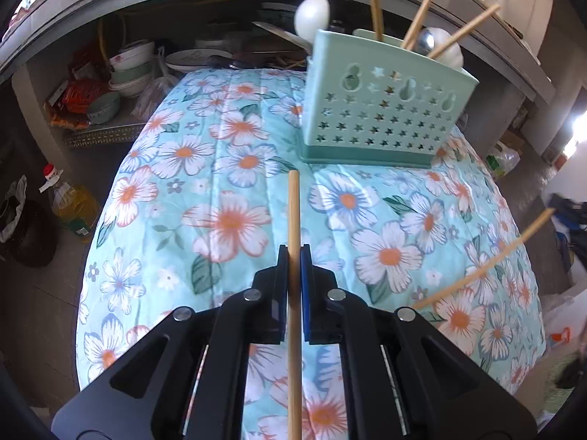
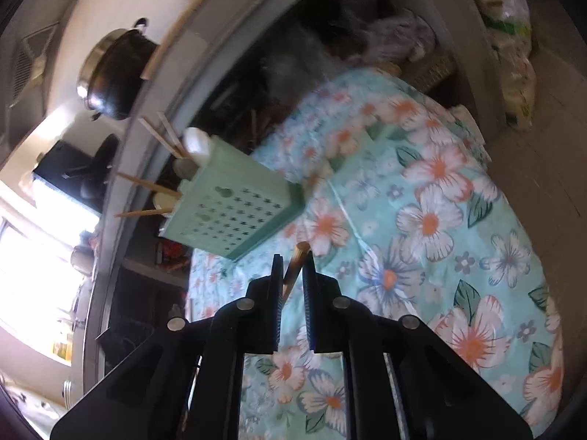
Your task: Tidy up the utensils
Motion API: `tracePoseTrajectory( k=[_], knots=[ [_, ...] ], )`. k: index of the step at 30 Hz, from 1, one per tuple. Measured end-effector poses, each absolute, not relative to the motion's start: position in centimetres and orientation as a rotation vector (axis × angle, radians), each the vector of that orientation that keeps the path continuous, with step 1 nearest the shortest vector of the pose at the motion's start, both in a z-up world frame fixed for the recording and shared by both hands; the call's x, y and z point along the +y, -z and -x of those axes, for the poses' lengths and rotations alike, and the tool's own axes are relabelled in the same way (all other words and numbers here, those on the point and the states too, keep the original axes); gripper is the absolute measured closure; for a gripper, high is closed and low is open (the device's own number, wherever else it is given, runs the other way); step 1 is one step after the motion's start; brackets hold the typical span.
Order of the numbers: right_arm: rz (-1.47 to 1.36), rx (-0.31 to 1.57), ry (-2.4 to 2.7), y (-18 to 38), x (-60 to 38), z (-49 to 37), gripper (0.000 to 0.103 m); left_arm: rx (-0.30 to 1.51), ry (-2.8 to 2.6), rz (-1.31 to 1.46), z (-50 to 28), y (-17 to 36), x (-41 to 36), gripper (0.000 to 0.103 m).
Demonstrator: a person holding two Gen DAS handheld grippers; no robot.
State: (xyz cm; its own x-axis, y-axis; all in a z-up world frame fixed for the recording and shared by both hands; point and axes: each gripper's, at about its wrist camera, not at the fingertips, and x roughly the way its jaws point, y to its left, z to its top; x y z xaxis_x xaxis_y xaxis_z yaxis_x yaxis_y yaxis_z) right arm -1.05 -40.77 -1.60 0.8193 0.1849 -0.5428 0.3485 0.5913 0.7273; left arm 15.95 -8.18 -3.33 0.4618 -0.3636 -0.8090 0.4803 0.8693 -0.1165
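**Two chopsticks held, holder waiting at the far side of the table**

While both tongs sit low over the flowered tablecloth [image 1: 227,168], each one is clamped on a wooden chopstick. Nearest in the left wrist view, the left gripper [image 1: 293,256] has its jaws drawn narrow around a chopstick [image 1: 293,212] that runs straight between the pads and sticks out ahead of them, pointing toward the green holder [image 1: 381,117]. Its tip stops short of the holder's base, with a strip of bare cloth between them.

Off to the right of that same view, a second chopstick [image 1: 488,264] slants across the cloth's edge in the air; what carries it lies outside the picture there.

From the right wrist view, the right gripper [image 2: 292,264] is nearly closed too, with a chopstick [image 2: 295,260] pinched at an angle between its pads, only a short blunt end poking out in front. The view is rolled, so the holder [image 2: 234,201] looks tipped over, just beyond the gripper's tips.

Farther back, the holder stands upright on the cloth, its front wall punched with small stars. Several chopsticks [image 1: 422,11] and white spoons [image 1: 312,11] already lean out of its top. Behind the holder, under a grey counter, stacked bowls [image 1: 132,69] fill a shelf.
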Motion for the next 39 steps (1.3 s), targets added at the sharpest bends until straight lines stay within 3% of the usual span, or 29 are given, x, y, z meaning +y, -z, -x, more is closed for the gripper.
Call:
tracePoseTrajectory(
  k=[6,11,17,25,31,39],
  knots=[
    [-0.835,0.56,-0.073,-5.7,-39.7,5.7,0.096,1.02,0.518,-0.071,-17.3,4.8,-7.9,0.098],
    [-0.842,0.623,-0.226,-6.8,-39.5,7.0,0.096,1.095,0.525,0.01,-18.2,6.4,-7.9,0.098],
    [-0.896,0.819,-0.288,-0.8,-39.4,2.3,0.096,1.168,0.495,0.102,-18.9,8.1,-7.9,0.098],
    [-0.655,1.005,-0.018,7.7,-36.7,-7.1,0.083,1.184,0.45,0.135,-18.9,8.1,-8.4,0.091],
    [-0.696,0.958,0.032,10.0,-34.6,-8.0,0.083,1.161,0.48,-0.009,-17.5,7.3,-10.1,0.074],
    [-0.723,0.928,0.034,10.2,-34.9,-8.9,0.084,1.149,0.443,-0.126,-19.1,7.2,-11.4,0.074]
  ],
)
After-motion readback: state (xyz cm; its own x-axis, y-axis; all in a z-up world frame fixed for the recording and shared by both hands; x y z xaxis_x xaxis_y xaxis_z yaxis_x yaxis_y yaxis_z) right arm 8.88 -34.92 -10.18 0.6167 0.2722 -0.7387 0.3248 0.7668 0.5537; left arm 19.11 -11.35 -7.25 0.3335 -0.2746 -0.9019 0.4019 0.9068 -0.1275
